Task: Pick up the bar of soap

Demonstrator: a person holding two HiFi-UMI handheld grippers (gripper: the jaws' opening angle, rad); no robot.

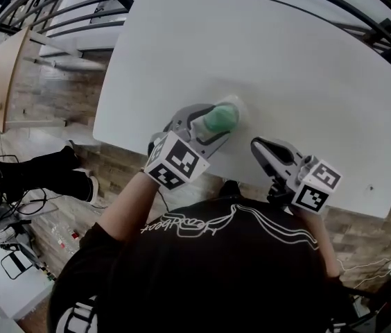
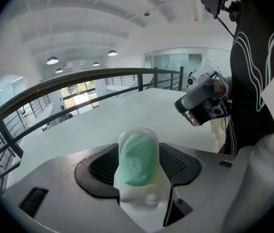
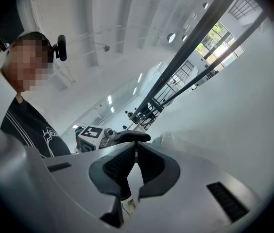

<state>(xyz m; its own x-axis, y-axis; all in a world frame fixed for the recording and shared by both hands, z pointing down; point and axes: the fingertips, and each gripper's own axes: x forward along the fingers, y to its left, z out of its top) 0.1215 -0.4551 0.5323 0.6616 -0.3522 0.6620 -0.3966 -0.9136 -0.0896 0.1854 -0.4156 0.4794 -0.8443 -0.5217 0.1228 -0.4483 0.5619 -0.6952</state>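
Note:
The bar of soap (image 1: 221,118) is pale green in a clear wrapper and lies on the white table (image 1: 285,61) near its front edge. My left gripper (image 1: 211,125) is open and straddles it, one finger on each side. In the left gripper view the soap (image 2: 137,157) fills the gap of the left gripper (image 2: 138,171), its wrapper right up against both pads. My right gripper (image 1: 259,146) rests to the right of the soap with its jaws together and nothing between them. The right gripper view shows the right gripper (image 3: 136,154) shut, the soap (image 3: 163,139) just beyond.
The table's front edge (image 1: 181,159) runs just below both grippers, with wood floor beneath. A dark railing (image 1: 64,9) curves round the far side. A wooden board (image 1: 1,75) and another person's dark leg (image 1: 43,173) are at the left.

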